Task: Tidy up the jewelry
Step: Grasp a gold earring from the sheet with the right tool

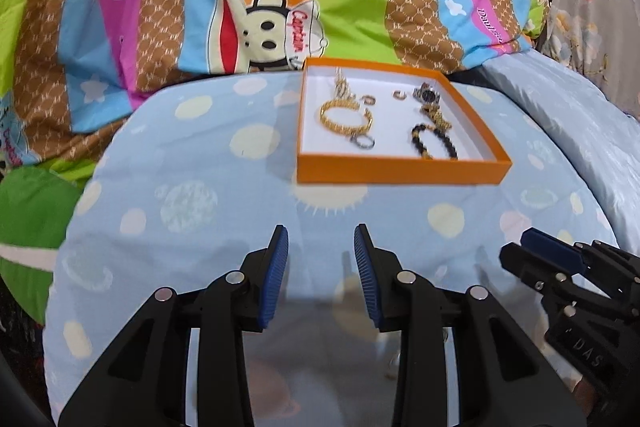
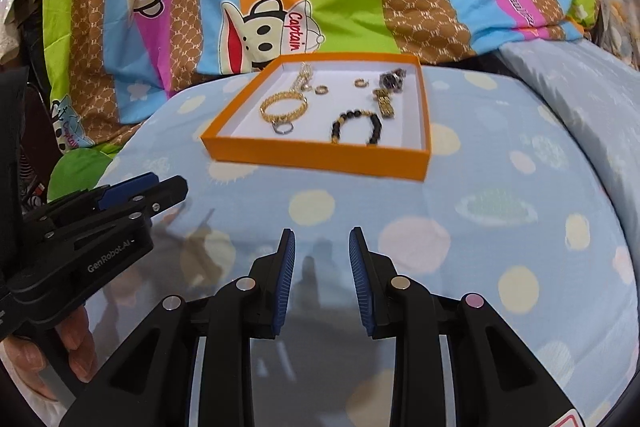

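While both lie parted and empty, left tongs (image 1: 320, 247), right tongs (image 2: 322, 247), orange jewelry box (image 1: 400, 173) well ahead.

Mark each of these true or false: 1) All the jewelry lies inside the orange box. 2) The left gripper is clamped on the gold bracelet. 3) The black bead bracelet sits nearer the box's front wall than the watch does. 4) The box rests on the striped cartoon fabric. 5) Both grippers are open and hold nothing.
1) True: every piece in view lies inside the orange box.
2) False: the left gripper is open, short of the box; the gold bracelet lies untouched inside.
3) True: the black bead bracelet lies in front of the watch.
4) False: it rests on the light blue dotted sheet.
5) True: the right gripper is also open and empty.
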The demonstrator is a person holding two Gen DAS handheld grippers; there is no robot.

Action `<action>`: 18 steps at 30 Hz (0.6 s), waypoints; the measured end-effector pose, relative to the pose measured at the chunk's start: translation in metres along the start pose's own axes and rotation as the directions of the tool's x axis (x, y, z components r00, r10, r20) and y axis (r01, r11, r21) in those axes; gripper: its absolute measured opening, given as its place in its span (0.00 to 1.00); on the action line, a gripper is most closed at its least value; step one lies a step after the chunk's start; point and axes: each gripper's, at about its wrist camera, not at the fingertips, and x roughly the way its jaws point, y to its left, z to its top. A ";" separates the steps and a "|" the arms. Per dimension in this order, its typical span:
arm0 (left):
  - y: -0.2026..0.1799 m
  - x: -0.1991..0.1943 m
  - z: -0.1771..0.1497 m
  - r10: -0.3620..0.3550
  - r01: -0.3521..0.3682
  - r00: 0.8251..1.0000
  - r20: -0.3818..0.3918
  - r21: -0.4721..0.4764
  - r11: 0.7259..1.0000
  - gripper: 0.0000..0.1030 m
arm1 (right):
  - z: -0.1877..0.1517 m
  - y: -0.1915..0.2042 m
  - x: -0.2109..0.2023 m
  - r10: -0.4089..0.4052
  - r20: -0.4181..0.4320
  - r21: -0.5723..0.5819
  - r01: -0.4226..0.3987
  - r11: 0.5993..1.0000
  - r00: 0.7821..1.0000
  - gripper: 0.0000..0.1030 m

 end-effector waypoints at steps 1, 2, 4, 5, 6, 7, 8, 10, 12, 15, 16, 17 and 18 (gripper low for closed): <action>0.002 0.000 -0.005 -0.002 0.001 1.000 -0.006 -0.007 1.000 0.32 | -0.006 -0.002 -0.001 0.009 -0.009 0.005 -0.009 1.000 1.000 0.27; 0.006 0.000 -0.012 0.002 -0.003 1.000 -0.016 -0.016 1.000 0.32 | -0.010 -0.003 -0.001 0.016 -0.015 0.006 -0.016 1.000 1.000 0.27; 0.009 0.001 -0.020 0.002 -0.003 1.000 -0.031 -0.028 1.000 0.32 | -0.016 -0.002 -0.001 0.031 -0.027 0.005 -0.031 0.999 0.999 0.27; 0.011 0.002 -0.026 0.005 -0.006 0.999 -0.042 -0.037 0.999 0.32 | -0.018 0.000 -0.001 0.039 -0.030 -0.001 -0.039 0.999 0.999 0.27; 0.013 0.001 -0.029 0.003 -0.005 0.999 -0.047 -0.042 0.999 0.32 | -0.019 0.003 0.000 0.044 -0.032 -0.010 -0.045 0.999 0.999 0.27; 0.014 0.001 -0.031 0.002 -0.005 0.999 -0.050 -0.046 0.999 0.32 | -0.020 0.008 0.000 0.050 -0.032 -0.026 -0.051 0.998 0.998 0.27; 0.015 0.000 -0.032 0.004 -0.007 0.999 -0.048 -0.047 0.999 0.32 | -0.021 0.012 0.000 0.057 -0.032 -0.040 -0.058 0.998 0.998 0.27; 0.016 -0.003 -0.036 0.023 -0.025 0.999 -0.041 -0.043 0.999 0.32 | -0.024 0.024 0.002 0.066 -0.035 -0.074 -0.069 0.995 0.997 0.27; 0.018 -0.004 -0.038 0.029 -0.031 0.999 -0.043 -0.050 0.998 0.32 | -0.026 0.034 0.005 0.073 -0.044 -0.101 -0.078 0.992 0.996 0.27; 0.023 0.000 -0.039 0.014 -0.018 0.998 -0.060 -0.073 0.997 0.34 | -0.026 0.044 0.011 0.076 -0.060 -0.124 -0.083 0.989 0.995 0.28; 0.024 -0.001 -0.039 0.013 -0.018 0.998 -0.059 -0.075 0.997 0.34 | -0.026 0.046 0.012 0.079 -0.064 -0.127 -0.086 0.988 0.995 0.28; 0.023 -0.001 -0.039 0.015 -0.020 0.998 -0.057 -0.074 0.997 0.34 | -0.026 0.048 0.014 0.082 -0.068 -0.130 -0.090 0.987 0.994 0.28; 0.023 -0.001 -0.039 0.017 -0.021 0.998 -0.058 -0.070 0.997 0.34 | -0.025 0.050 0.015 0.084 -0.071 -0.132 -0.093 0.987 0.994 0.28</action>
